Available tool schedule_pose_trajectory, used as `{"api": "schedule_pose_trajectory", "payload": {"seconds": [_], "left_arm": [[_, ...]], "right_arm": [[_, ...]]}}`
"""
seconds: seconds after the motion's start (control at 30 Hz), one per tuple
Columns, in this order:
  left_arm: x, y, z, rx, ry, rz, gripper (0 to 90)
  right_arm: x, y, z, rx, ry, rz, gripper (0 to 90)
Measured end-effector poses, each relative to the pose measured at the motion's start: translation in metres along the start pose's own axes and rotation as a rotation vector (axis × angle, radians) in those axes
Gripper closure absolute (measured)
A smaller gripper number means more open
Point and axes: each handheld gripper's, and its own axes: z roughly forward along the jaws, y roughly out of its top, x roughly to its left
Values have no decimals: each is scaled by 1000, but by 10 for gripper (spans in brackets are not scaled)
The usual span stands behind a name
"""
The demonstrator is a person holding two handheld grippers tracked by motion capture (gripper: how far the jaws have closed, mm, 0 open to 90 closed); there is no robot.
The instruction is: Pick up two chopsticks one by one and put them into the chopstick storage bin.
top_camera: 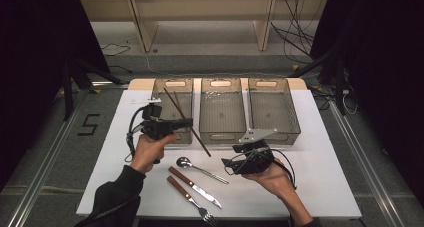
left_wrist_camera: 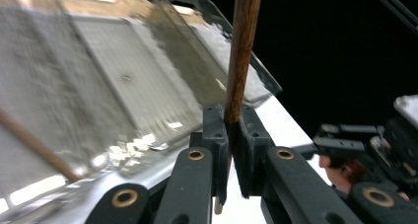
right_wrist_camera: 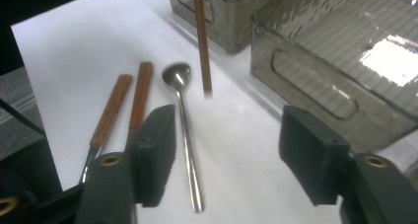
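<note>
While our left tongs [top_camera: 186, 122] pinch a wooden chopstick [top_camera: 186, 121] near its middle, it hangs slanted over the near wall of the left bin [top_camera: 161, 87], its upper end above the bin and its lower end out over the surface [top_camera: 320, 152]. Another chopstick [left_wrist_camera: 34, 145] seems to lie in that bin already, so we judge the sorting barely begun: the spoon [top_camera: 200, 169], the knife [top_camera: 195, 182] and the fork [top_camera: 192, 200] lie unsorted on the surface, and the middle bin [top_camera: 222, 84] and right bin [top_camera: 267, 84] look empty. Our right tongs [right_wrist_camera: 224, 135] are spread wide, holding nothing, just above the spoon. We have open room above the bins, but their walls stand close together, and the chopstick's low end must clear the near rim.
</note>
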Motion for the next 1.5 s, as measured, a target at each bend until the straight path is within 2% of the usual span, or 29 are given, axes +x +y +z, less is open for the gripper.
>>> {"api": "schedule_pose_trajectory", "payload": {"seconds": [0.2, 0.4, 0.53, 0.8, 0.97, 1.2, 1.23, 1.5], "left_arm": [[20, 19, -17, -28, 42, -29, 843], [30, 36, -29, -50, 76, -32, 843], [35, 44, -30, -48, 102, -35, 843], [48, 59, -27, -31, 144, -53, 842], [57, 69, -19, -15, 173, -75, 842], [64, 69, -6, 29, 205, -89, 840], [65, 67, -1, 50, 217, -90, 840], [73, 61, 15, 101, 222, -124, 836]], "right_arm": [[-1, -7, 0, 23, -5, 8, 330], [-2, -10, -2, 23, -4, 15, 304], [-3, -12, -4, 20, -8, 21, 286], [-4, -16, -6, 19, -14, 28, 252], [-4, -18, -7, 20, -14, 29, 249], [-4, -20, -7, 23, -12, 28, 249], [-4, -20, -7, 24, -12, 28, 250], [-5, -20, -7, 26, -13, 29, 251]]}}
